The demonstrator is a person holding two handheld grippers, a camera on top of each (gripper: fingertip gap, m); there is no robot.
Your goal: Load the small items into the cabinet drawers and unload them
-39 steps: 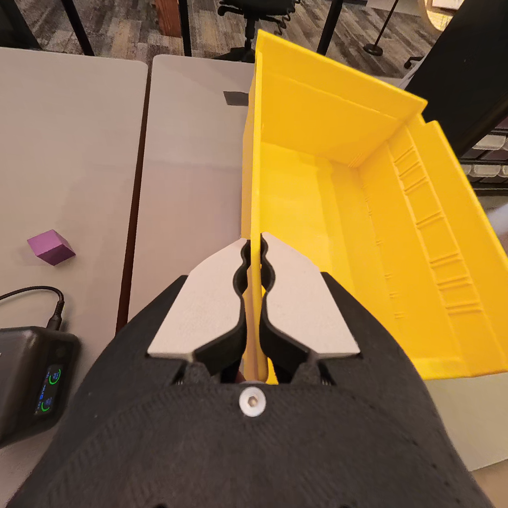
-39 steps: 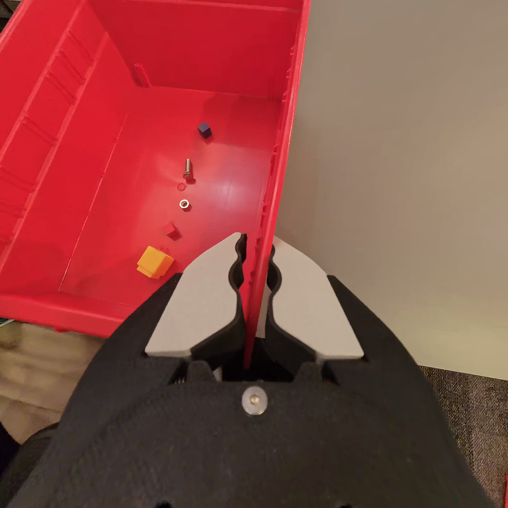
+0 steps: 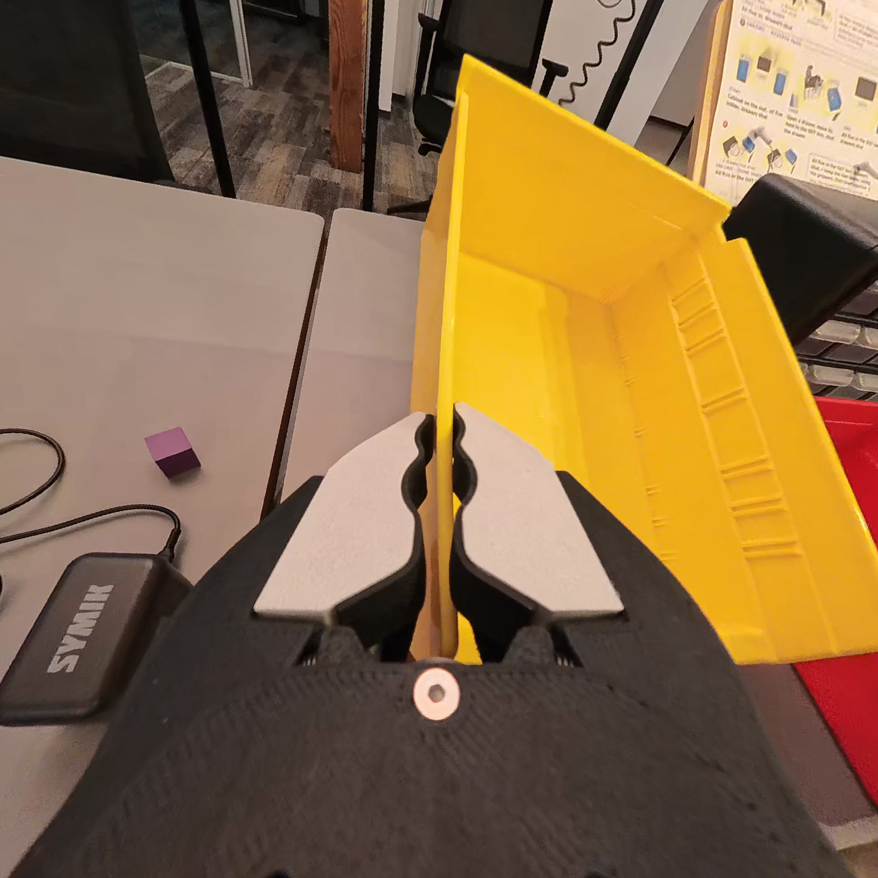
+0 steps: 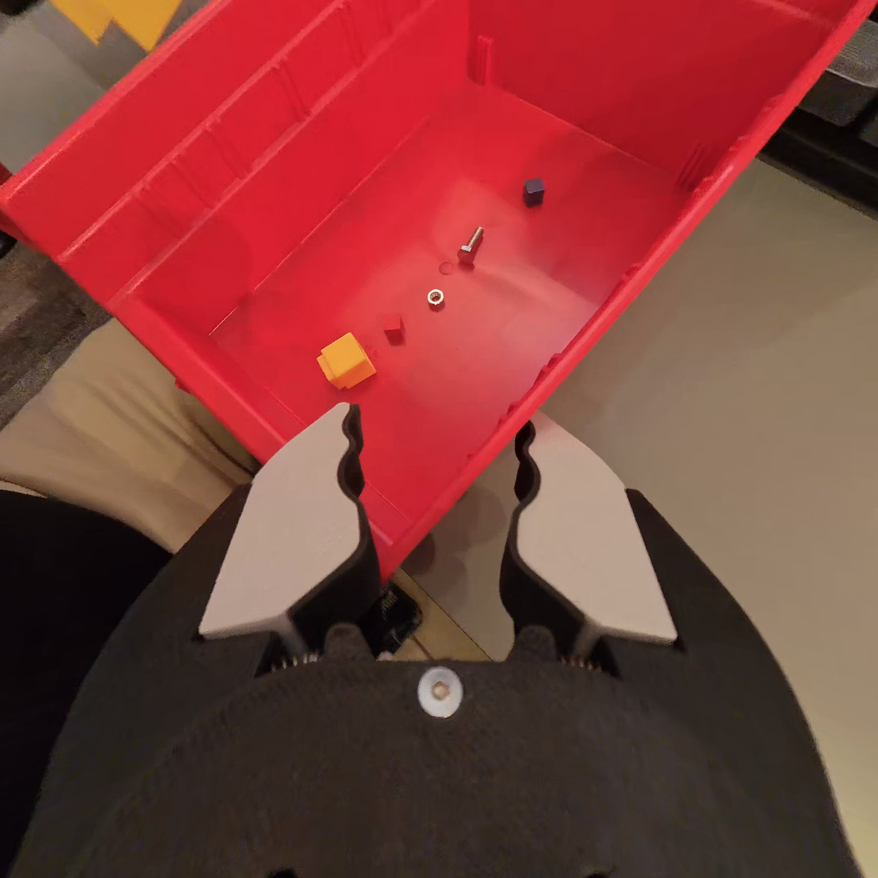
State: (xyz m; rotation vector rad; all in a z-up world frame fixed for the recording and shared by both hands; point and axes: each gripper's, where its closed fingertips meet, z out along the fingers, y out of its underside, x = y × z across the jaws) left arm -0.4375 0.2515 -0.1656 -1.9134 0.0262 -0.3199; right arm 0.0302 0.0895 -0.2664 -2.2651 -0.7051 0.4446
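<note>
1. The left gripper (image 3: pixel 443 420) is pinching the near side wall of the empty yellow drawer (image 3: pixel 617 342).
2. The right gripper (image 4: pixel 439 418) is gaping wide, straddling the red drawer's (image 4: pixel 266 157) near corner.
3. An orange block (image 4: pixel 346 361), red cube (image 4: pixel 393 328), nut (image 4: pixel 435 298), bolt (image 4: pixel 470 244) and dark cube (image 4: pixel 533 191) are lying inside it.
4. A purple cube (image 3: pixel 172 450) is sitting on the table (image 3: pixel 142 309).

**Two drawers out, small items in the red one**

Your yellow drawer (image 3: pixel 594 380) is tilted, its near left wall pinched in the left gripper (image 3: pixel 443 423); nothing shows inside it. A purple cube (image 3: pixel 172 450) sits on the table (image 3: pixel 142 309) to its left. Your red drawer (image 4: pixel 332 166) lies skewed, its near corner between the spread fingers of the right gripper (image 4: pixel 439 418). Inside lie an orange block (image 4: pixel 346 361), a small red cube (image 4: pixel 393 327), a nut (image 4: pixel 435 298), a bolt (image 4: pixel 471 244) and a dark blue cube (image 4: pixel 533 191).
</note>
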